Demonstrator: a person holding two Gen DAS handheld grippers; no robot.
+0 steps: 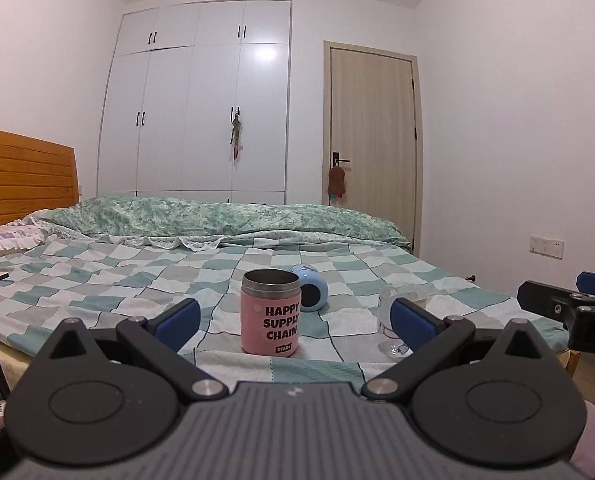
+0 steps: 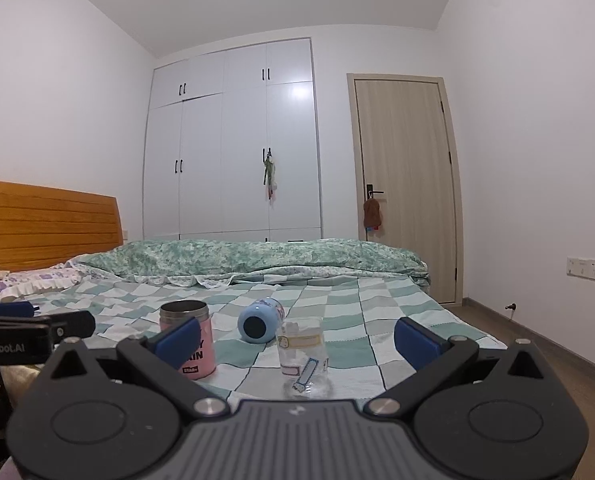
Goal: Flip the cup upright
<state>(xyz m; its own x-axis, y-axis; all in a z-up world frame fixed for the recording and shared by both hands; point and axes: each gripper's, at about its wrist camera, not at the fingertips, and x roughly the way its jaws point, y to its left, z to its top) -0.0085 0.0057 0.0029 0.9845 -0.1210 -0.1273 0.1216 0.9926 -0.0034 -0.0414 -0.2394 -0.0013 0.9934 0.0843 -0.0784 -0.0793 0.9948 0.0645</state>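
A pink cup with "HAPPY SUPPLY CHAIN" lettering stands upright on the bed, its steel rim on top; it also shows in the right wrist view. A light blue cup lies on its side behind it, its base facing me in the right wrist view. A clear glass cup with stickers stands near the bed's front edge; it also shows in the left wrist view. My left gripper is open in front of the pink cup. My right gripper is open in front of the clear cup. Both are empty.
The cups rest on a checked green and white bedsheet. A folded green quilt lies across the far side. A wooden headboard is at left, a wardrobe and door behind. Floor lies right of the bed.
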